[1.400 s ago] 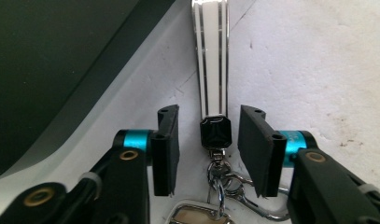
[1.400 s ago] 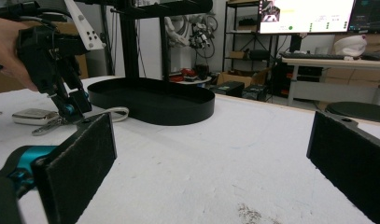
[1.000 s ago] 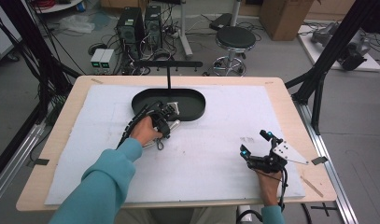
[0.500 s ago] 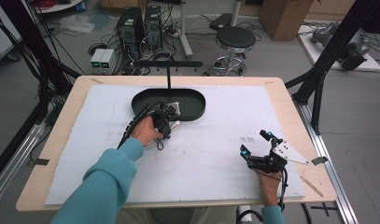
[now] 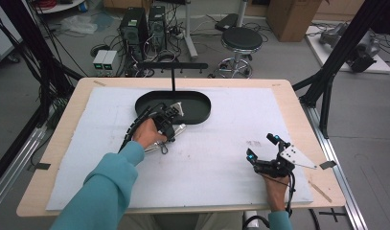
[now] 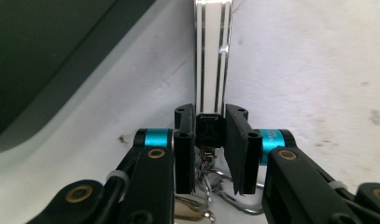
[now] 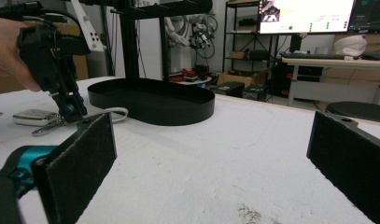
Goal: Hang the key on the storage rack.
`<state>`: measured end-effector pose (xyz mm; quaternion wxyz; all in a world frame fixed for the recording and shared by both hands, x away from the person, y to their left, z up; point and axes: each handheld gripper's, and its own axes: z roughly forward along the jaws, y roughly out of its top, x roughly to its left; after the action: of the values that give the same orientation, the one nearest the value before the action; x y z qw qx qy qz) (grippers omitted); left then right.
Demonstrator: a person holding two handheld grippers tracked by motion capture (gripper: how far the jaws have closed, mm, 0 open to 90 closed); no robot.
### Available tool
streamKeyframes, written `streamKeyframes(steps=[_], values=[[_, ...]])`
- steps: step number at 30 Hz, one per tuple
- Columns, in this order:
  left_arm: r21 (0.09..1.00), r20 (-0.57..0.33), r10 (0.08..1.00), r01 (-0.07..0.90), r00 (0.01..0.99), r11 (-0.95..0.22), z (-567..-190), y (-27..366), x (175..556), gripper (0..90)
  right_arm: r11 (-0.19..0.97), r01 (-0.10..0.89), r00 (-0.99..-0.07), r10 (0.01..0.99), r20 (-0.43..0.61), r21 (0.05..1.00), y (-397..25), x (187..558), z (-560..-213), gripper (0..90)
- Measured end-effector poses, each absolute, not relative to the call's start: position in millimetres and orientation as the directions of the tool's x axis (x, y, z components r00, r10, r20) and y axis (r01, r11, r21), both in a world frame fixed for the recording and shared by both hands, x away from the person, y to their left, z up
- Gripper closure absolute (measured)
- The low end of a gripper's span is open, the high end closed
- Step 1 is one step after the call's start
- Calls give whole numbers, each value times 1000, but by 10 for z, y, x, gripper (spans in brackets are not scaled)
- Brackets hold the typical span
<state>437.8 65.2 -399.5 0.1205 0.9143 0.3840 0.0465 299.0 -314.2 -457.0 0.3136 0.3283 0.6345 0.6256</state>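
Pinching a small black fitting at the near end of a flat white-and-silver key fob (image 6: 212, 51), the left hand-held gripper (image 6: 211, 149) has its jaws closed tight on that end, with a metal key ring and clip (image 6: 211, 186) bunched just below the pads. In the left gripper view the fob runs straight away from the jaws along the white mat (image 6: 309, 60), and the dark wall of the black oval tray (image 6: 43, 60) sits just beside it, up and to the left. From the high view, the left hand-held gripper (image 5: 169, 125) is low over the surface just in front of the tray (image 5: 202, 115), with the person's left hand (image 5: 147, 134) wrapped around its body and a teal sleeve (image 5: 106, 187) reaching in from the bottom edge. The silver end of the fob (image 5: 179, 129) shows beside the jaws, outside the tray and resting on or close to the mat (image 5: 221, 163); the exact contact cannot be told.

Well apart, near the front right corner of the surface, the right hand-held gripper (image 5: 262, 148) is held by the right hand (image 5: 274, 184). Its own view shows the two black padded jaws spread wide with nothing between them, looking across the mat toward the tray (image 7: 155, 100) and the left hand-held gripper (image 7: 68, 109), with the fob (image 7: 31, 116) lying low beside it.
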Motion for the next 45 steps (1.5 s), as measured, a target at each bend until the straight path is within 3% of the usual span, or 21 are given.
streamKeyframes(steps=[5, 24, 45], values=[[297, -13, 713, 684, 701, -667, -3917, 699, 4368, 740, 3, 24, -588, 809, 12, 1000, -3144, 2990, -4570, 6], [629, -82, 743, 613, 664, -478, -3414, 1093, 4333, 740, 2, 22, -587, 810, 11, 1000, -3141, 2988, -4570, 6], [863, -35, 692, 371, 721, -343, -3186, 1088, 4431, 739, 0, 29, -587, 810, 17, 1000, -3138, 2983, -4570, 7]])
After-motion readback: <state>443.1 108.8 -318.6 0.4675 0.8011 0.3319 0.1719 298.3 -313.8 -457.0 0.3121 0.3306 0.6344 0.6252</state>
